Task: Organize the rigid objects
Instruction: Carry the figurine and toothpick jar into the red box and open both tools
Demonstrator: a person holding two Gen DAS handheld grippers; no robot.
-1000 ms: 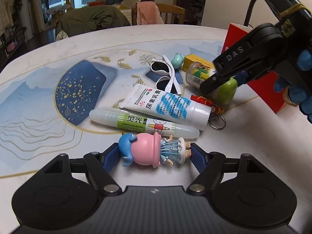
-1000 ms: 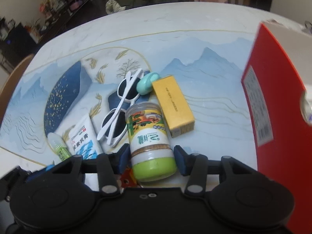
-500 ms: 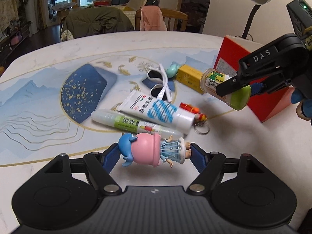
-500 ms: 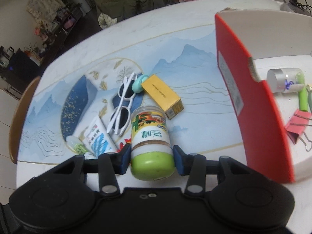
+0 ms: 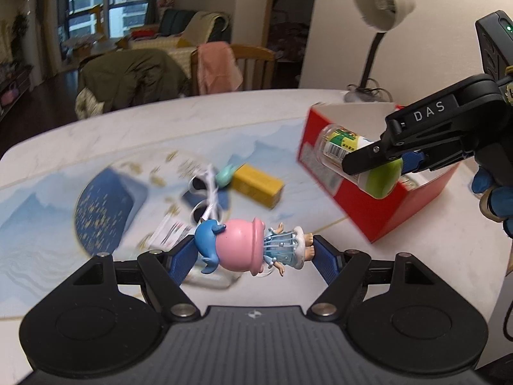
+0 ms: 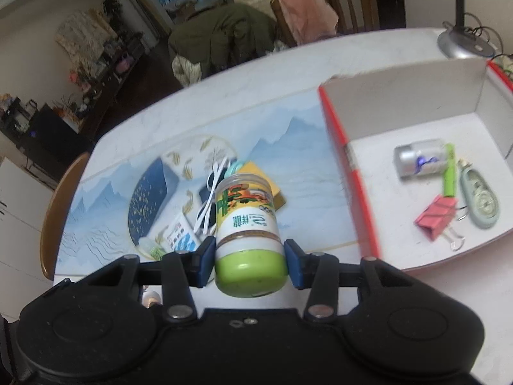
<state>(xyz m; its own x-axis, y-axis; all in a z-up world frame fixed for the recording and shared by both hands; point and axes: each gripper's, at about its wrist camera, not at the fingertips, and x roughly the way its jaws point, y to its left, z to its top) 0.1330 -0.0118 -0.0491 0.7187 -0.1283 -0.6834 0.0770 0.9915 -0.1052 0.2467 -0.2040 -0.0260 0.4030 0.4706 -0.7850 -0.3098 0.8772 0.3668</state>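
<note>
My left gripper [image 5: 255, 253] is shut on a small doll [image 5: 247, 248] with a pink hat and blue whale, held sideways above the table. My right gripper [image 6: 250, 261] is shut on a green-capped jar [image 6: 247, 227], its blue pads pressing near the cap. In the left wrist view the right gripper [image 5: 389, 165] carries the jar [image 5: 352, 157] in the air at the near wall of the red box [image 5: 362, 205]. Inside the red box [image 6: 340, 147] lie a silver can [image 6: 420, 162], a green stick [image 6: 450, 173], a pink binder clip [image 6: 437, 216] and a pale green tape dispenser [image 6: 481, 202].
On the patterned table mat [image 6: 154, 199] remain white sunglasses [image 6: 213, 192], a yellow box [image 5: 258, 186], a cream tube [image 6: 181, 234] and a teal item [image 5: 226, 175]. A desk lamp [image 5: 378, 32] stands behind the box. A chair with pink cloth [image 5: 218, 67] is beyond the table.
Both grippers have risen off the table with their loads. The right gripper carried the jar rightward, up to the red box, whose inside now shows.
</note>
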